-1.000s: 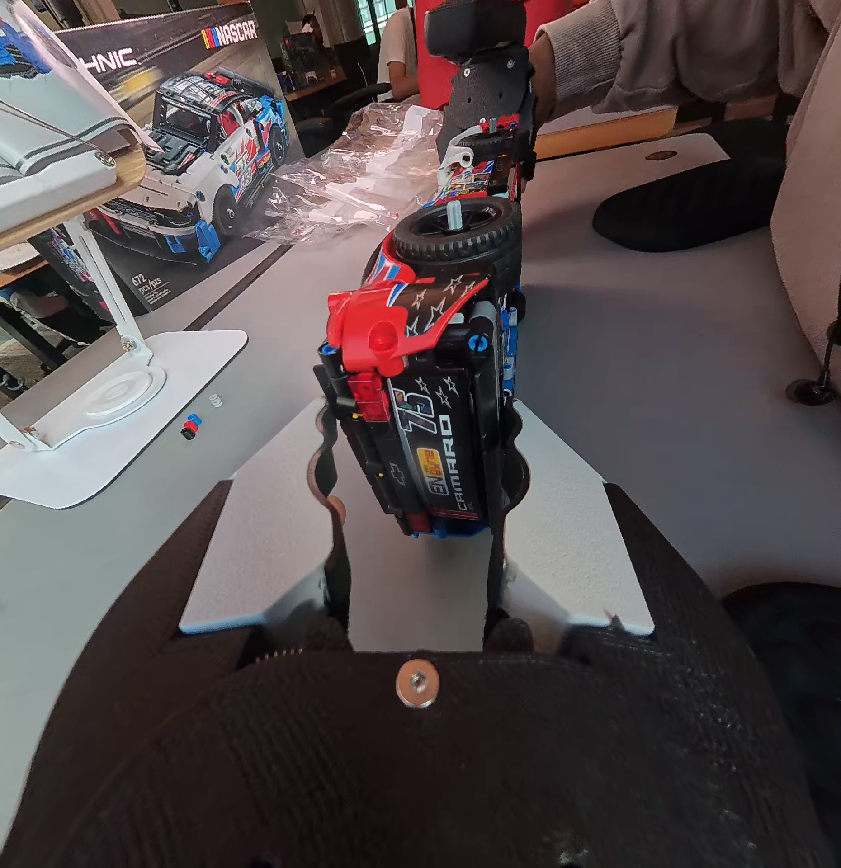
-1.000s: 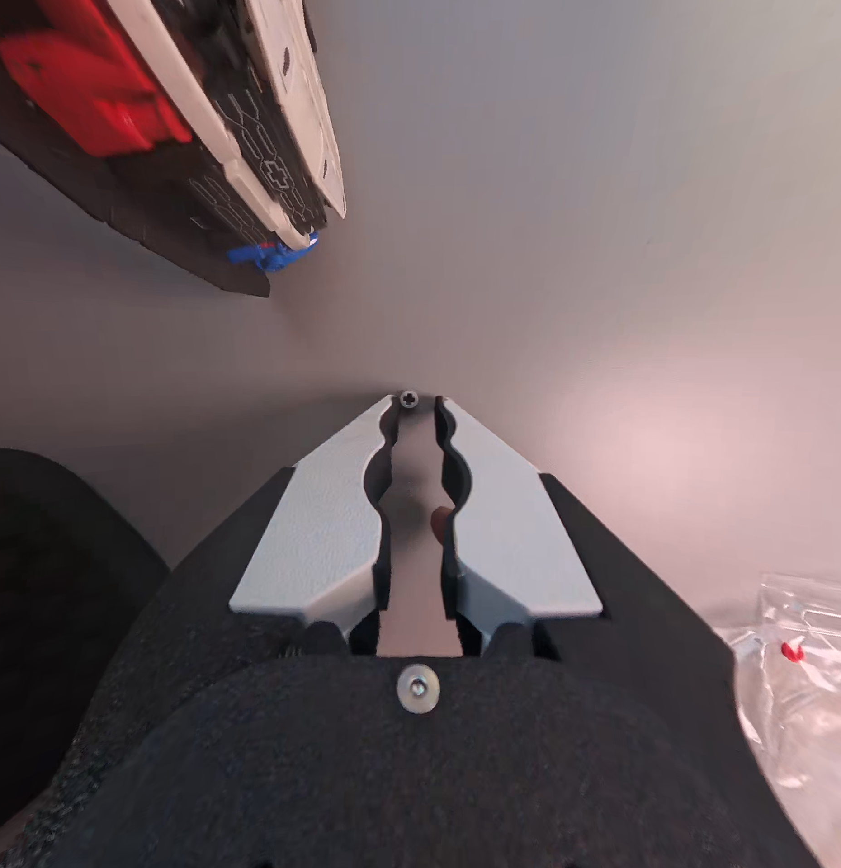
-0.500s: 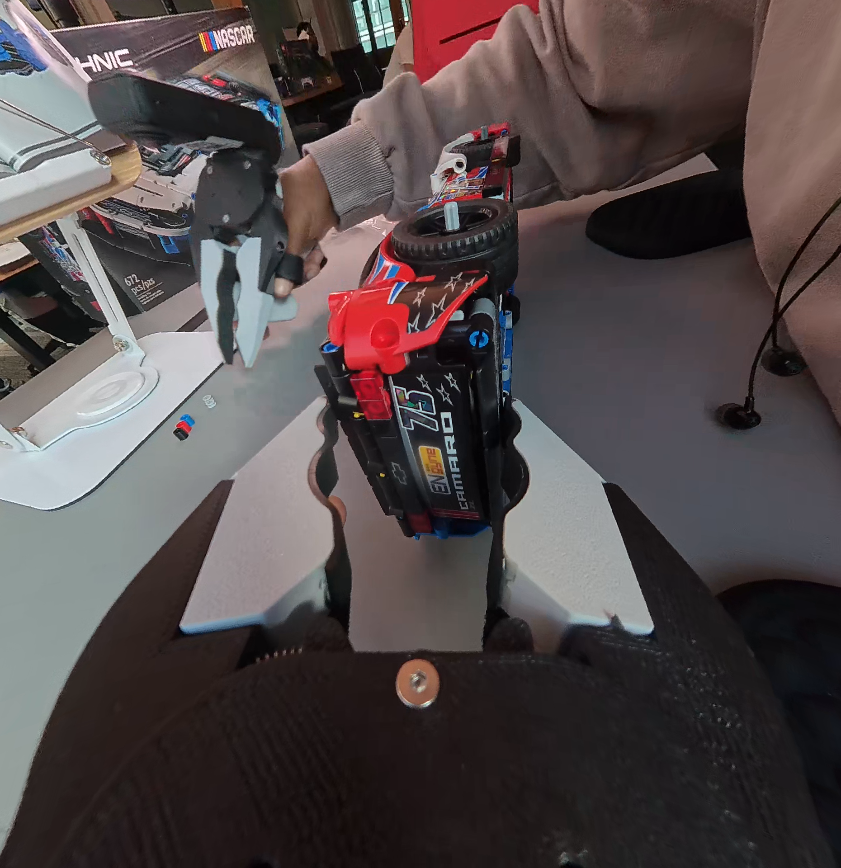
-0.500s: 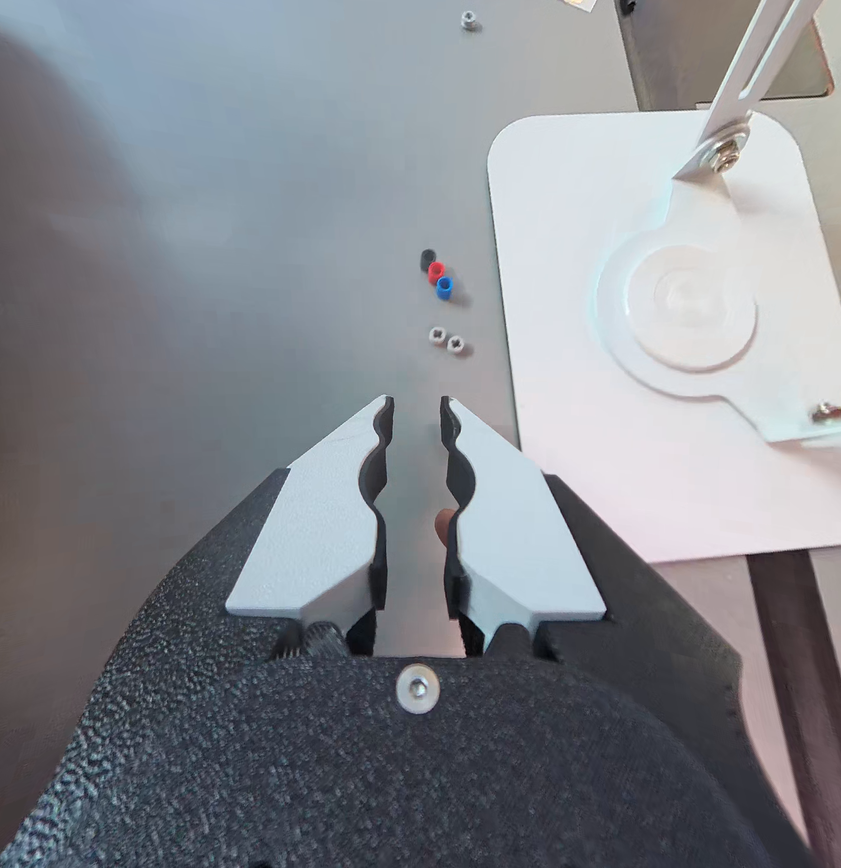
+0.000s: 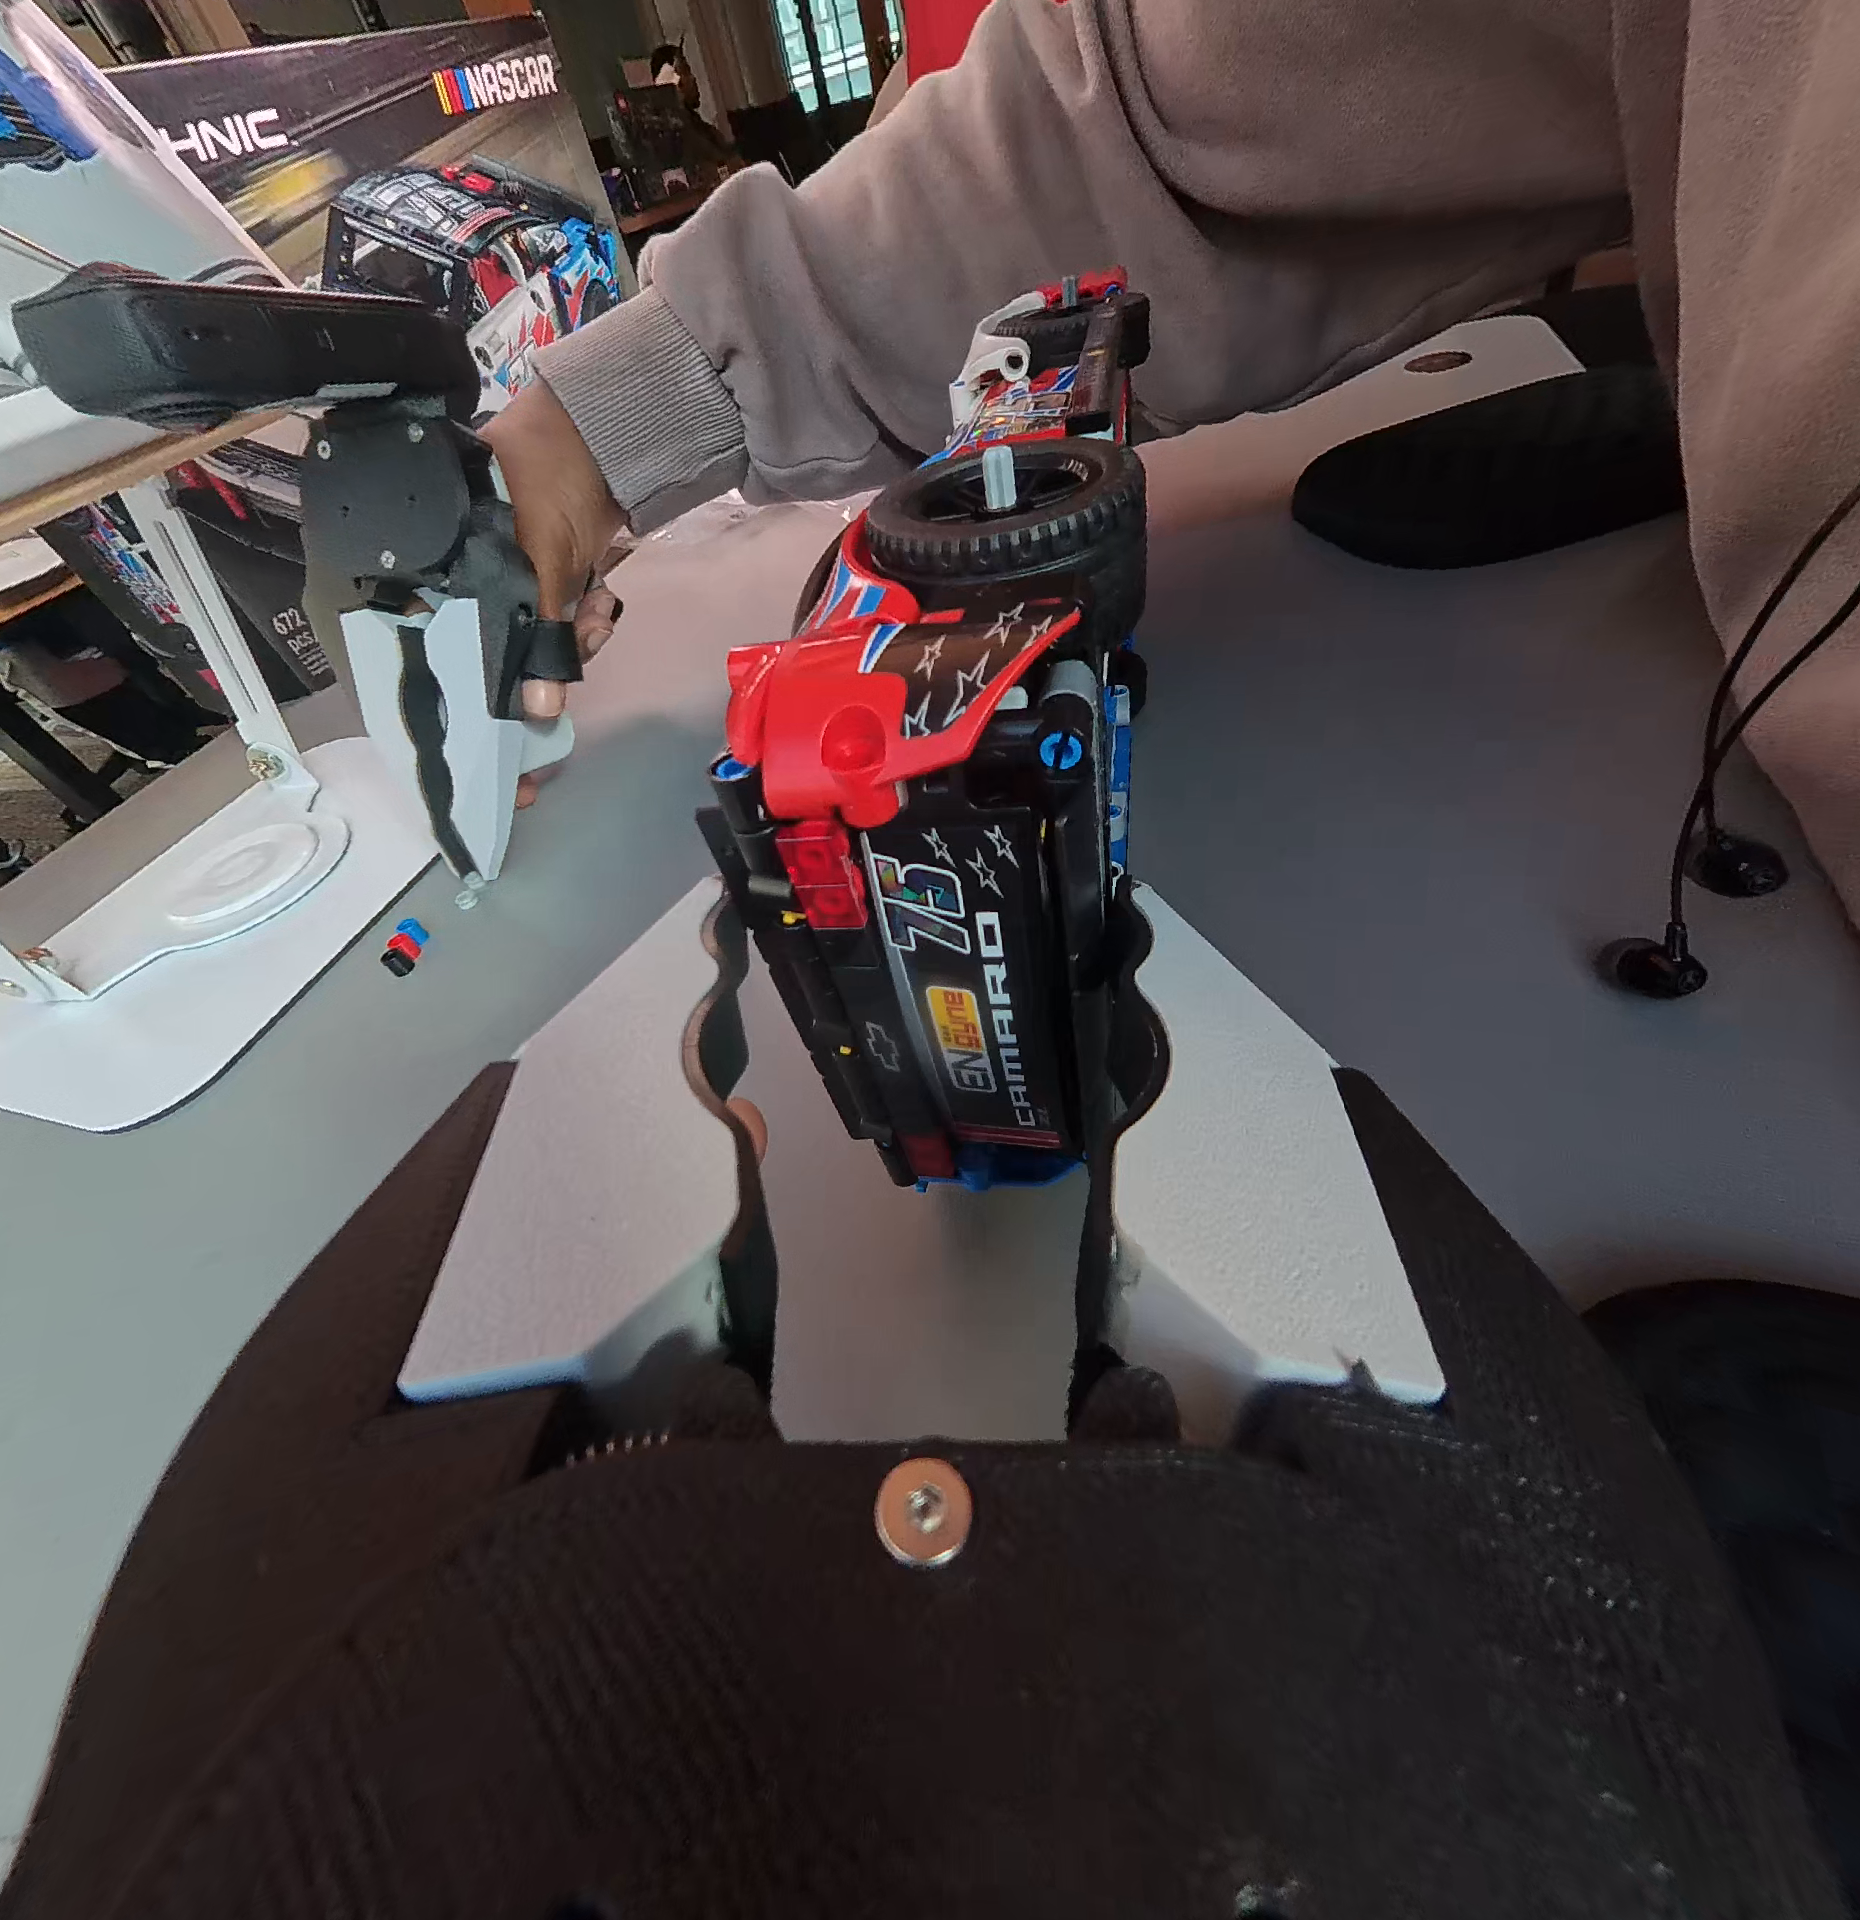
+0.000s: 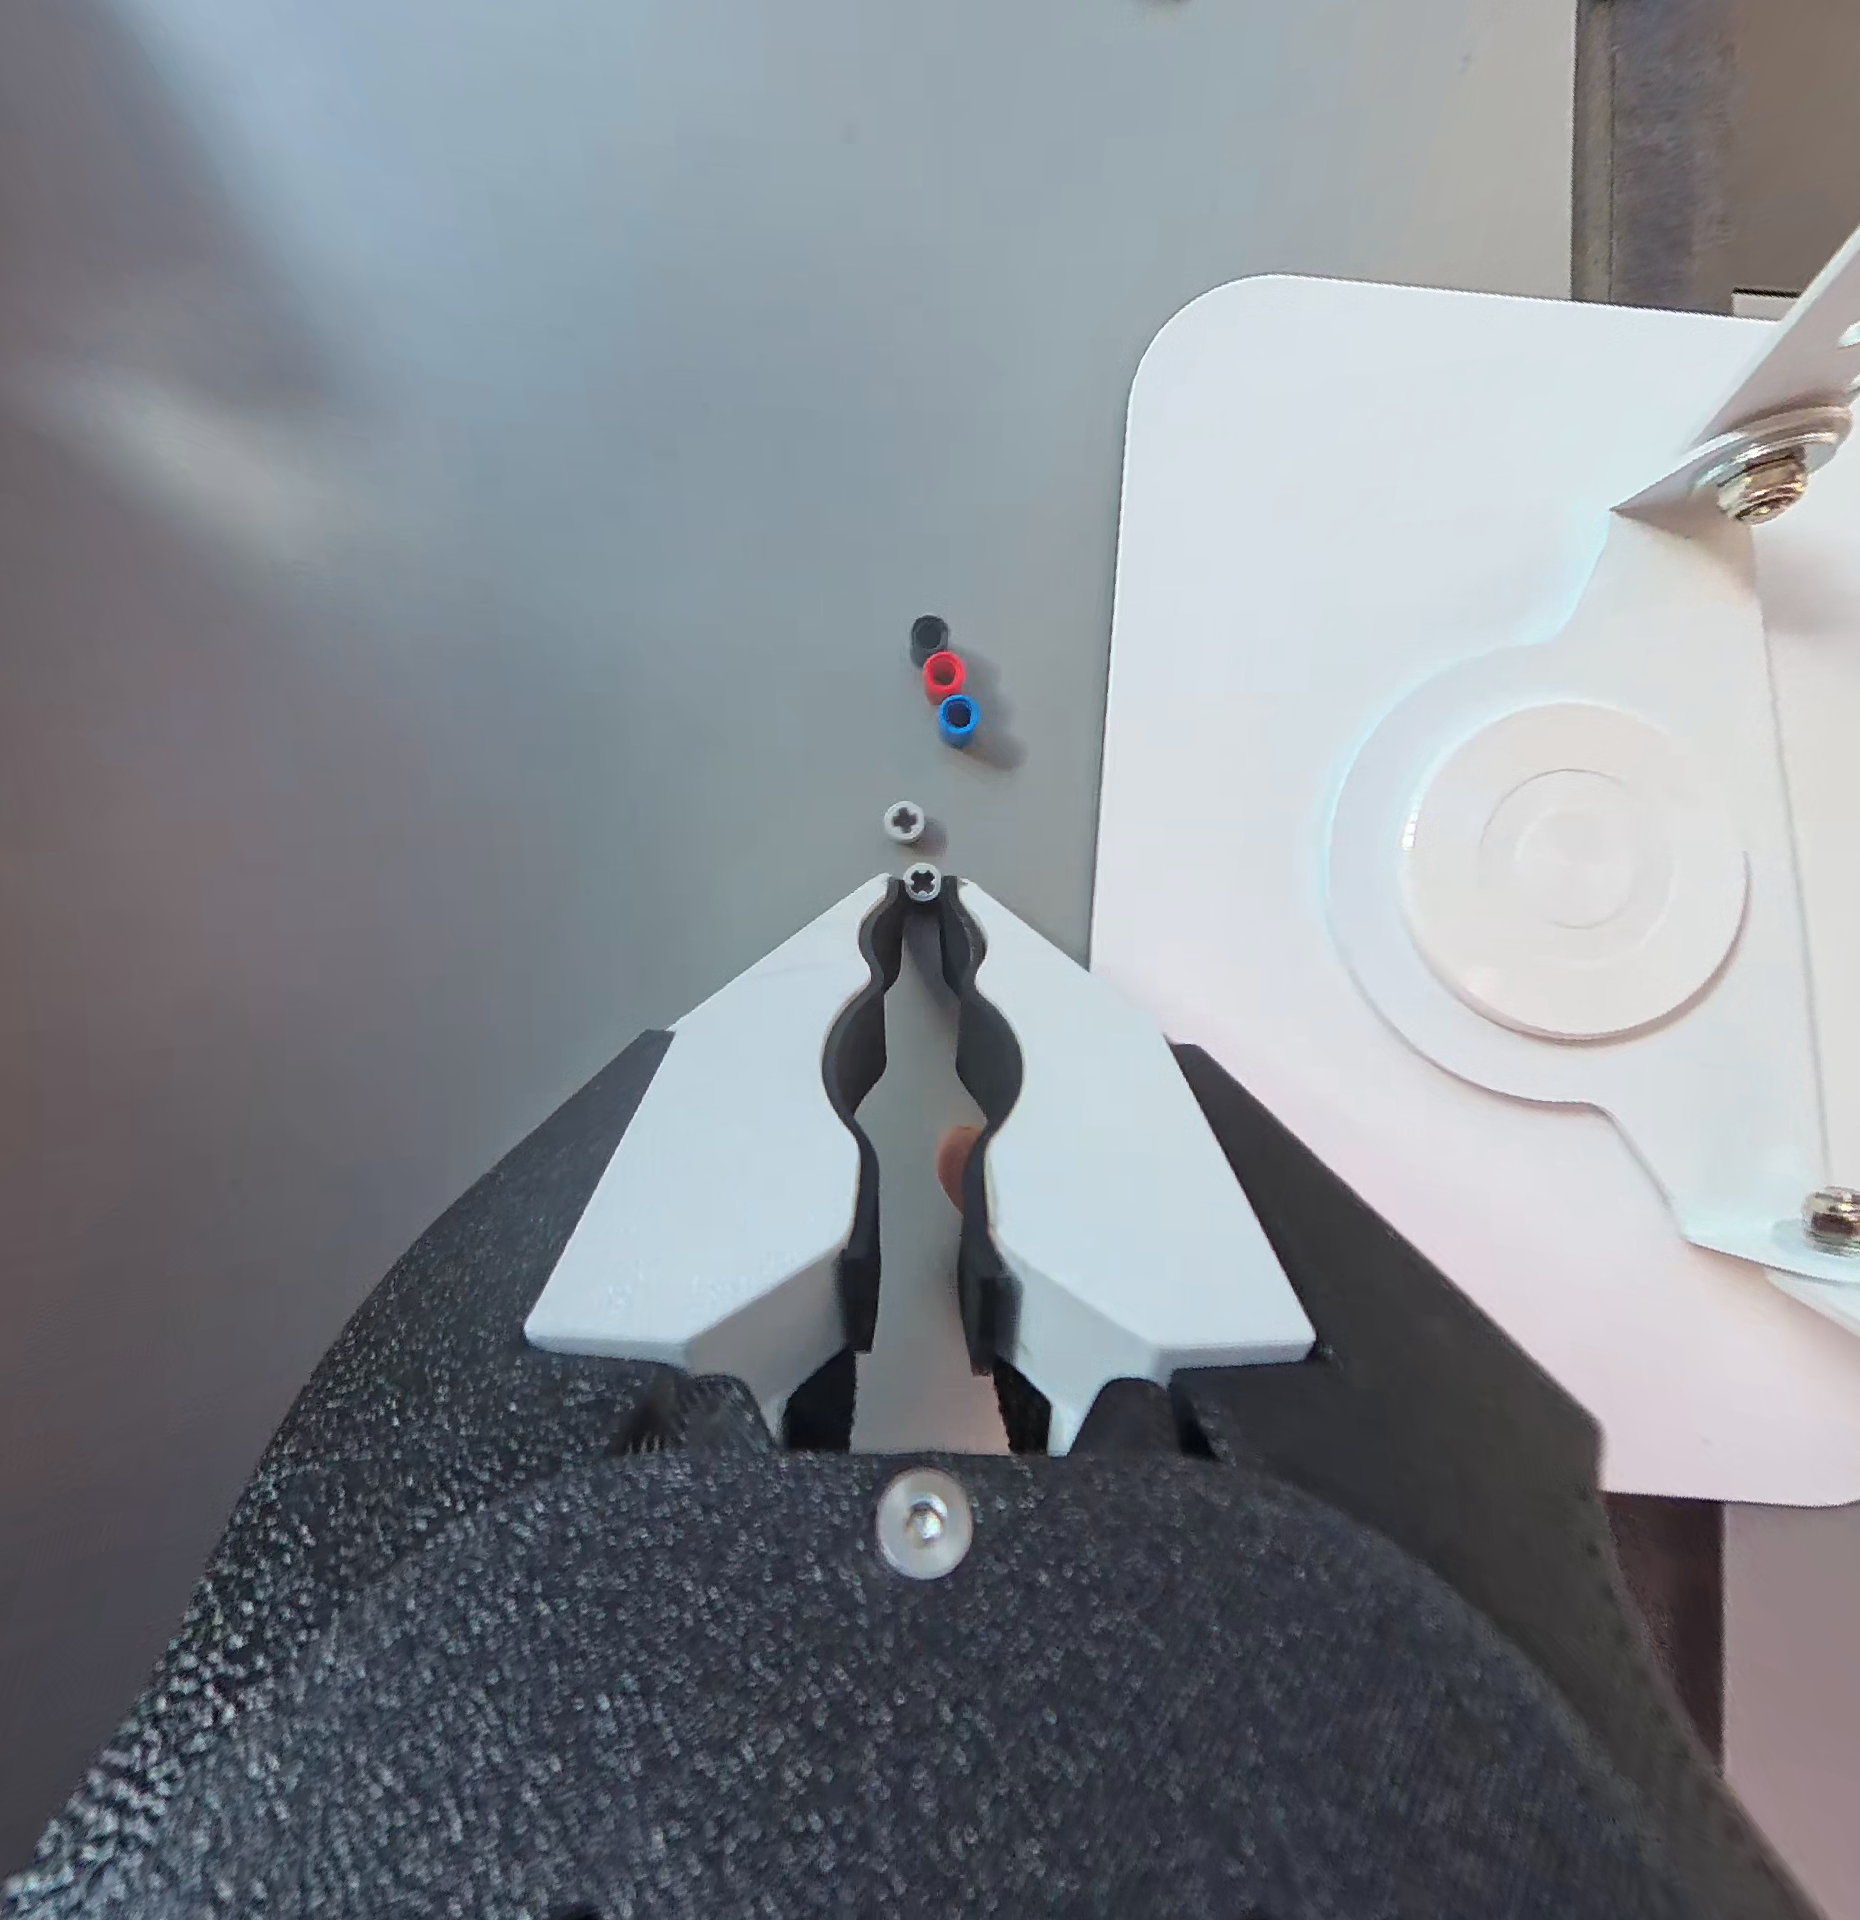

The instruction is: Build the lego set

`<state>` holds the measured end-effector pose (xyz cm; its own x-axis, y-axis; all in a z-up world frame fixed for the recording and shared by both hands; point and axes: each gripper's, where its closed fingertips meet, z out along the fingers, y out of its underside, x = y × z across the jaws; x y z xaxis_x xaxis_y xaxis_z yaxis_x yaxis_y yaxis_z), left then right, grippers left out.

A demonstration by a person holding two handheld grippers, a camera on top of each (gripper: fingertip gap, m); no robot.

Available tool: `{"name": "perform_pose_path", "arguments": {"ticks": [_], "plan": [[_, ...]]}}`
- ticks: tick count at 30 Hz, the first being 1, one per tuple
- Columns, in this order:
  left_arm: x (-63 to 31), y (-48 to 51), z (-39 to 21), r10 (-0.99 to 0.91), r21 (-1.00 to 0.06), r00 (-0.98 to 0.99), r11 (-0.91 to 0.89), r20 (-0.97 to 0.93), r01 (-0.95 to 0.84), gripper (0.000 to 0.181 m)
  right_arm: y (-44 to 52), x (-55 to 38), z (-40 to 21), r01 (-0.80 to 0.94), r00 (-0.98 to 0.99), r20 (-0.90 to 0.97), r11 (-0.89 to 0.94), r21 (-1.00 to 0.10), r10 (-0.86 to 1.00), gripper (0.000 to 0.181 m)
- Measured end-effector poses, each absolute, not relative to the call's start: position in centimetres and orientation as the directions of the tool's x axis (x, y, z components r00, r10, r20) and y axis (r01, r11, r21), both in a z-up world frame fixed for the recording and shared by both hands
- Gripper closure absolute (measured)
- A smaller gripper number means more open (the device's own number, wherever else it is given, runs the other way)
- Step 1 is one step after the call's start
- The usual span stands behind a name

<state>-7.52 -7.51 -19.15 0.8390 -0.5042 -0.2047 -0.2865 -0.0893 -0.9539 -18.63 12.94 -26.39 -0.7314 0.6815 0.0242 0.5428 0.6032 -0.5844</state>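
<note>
My left gripper (image 5: 926,920) is shut on the lego car (image 5: 967,977), which stands on its side on the grey table with one black wheel (image 5: 1009,509) facing up. My right gripper (image 6: 924,886) points down at the table with its tips closed around a small grey bush (image 6: 924,882). A second grey bush (image 6: 907,820) lies just beyond it. Black (image 6: 928,631), red (image 6: 941,673) and blue (image 6: 959,715) small pieces lie in a row farther on. In the left wrist view the right gripper (image 5: 469,873) is left of the car.
A white stand base (image 6: 1321,540) lies right beside the loose pieces, and also shows in the left wrist view (image 5: 178,935). The lego box (image 5: 313,156) stands behind it. A person's sleeve (image 5: 905,260) reaches across behind the car. A black cable (image 5: 1726,862) lies at the right. The gap from one gripper's tips to the other's is roughly 25 centimetres.
My right gripper left the car's front, opened, swung left over the loose pieces, came down and closed on a grey bush. The left gripper and the car stayed still.
</note>
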Motion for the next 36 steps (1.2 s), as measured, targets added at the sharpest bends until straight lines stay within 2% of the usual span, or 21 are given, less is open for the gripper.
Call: {"name": "perform_pose_path", "arguments": {"ticks": [6,11,16,19,23,26,30,36], "plan": [[-7.3,-7.6,-19.1,-0.507,-0.948,0.833,-0.087,-0.222,-0.305,0.113,11.0,-8.7,-24.3,0.514,-0.791,-0.044,0.623,-0.590,0.610,0.178],[-6.5,-8.3,-18.9,-0.554,-0.949,0.802,-0.064,-0.222,-0.307,0.117,11.2,-0.5,-24.7,0.561,-0.746,-0.010,0.620,-0.548,0.666,0.177],[-5.9,-8.8,-18.7,-0.596,-0.955,0.777,-0.054,-0.204,-0.292,0.119,11.5,0.6,-26.5,0.591,-0.706,0.036,0.616,-0.521,0.707,0.177],[-5.9,-8.8,-18.8,-0.593,-0.955,0.780,-0.059,-0.201,-0.291,0.119,11.6,-0.7,-25.4,0.571,-0.711,0.038,0.607,-0.552,0.702,0.167],[-6.0,-8.7,-18.7,-0.594,-0.960,0.783,-0.061,-0.185,-0.273,0.119,11.6,-3.1,-22.4,0.555,-0.723,0.000,0.581,-0.596,0.691,0.165],[-6.0,-8.7,-18.8,-0.594,-0.958,0.781,-0.058,-0.194,-0.282,0.119,12.0,-1.5,-21.9,0.552,-0.763,-0.033,0.623,-0.554,0.646,0.164],[-5.8,-8.9,-18.8,-0.598,-0.950,0.772,-0.054,-0.216,-0.308,0.119,12.9,3.5,-22.9,0.559,-0.793,-0.040,0.699,-0.446,0.608,0.158],[-5.8,-8.9,-18.8,-0.603,-0.951,0.769,-0.054,-0.211,-0.303,0.119,13.3,9.2,-24.8,0.609,-0.763,-0.036,0.699,-0.376,0.645,0.154]]}}
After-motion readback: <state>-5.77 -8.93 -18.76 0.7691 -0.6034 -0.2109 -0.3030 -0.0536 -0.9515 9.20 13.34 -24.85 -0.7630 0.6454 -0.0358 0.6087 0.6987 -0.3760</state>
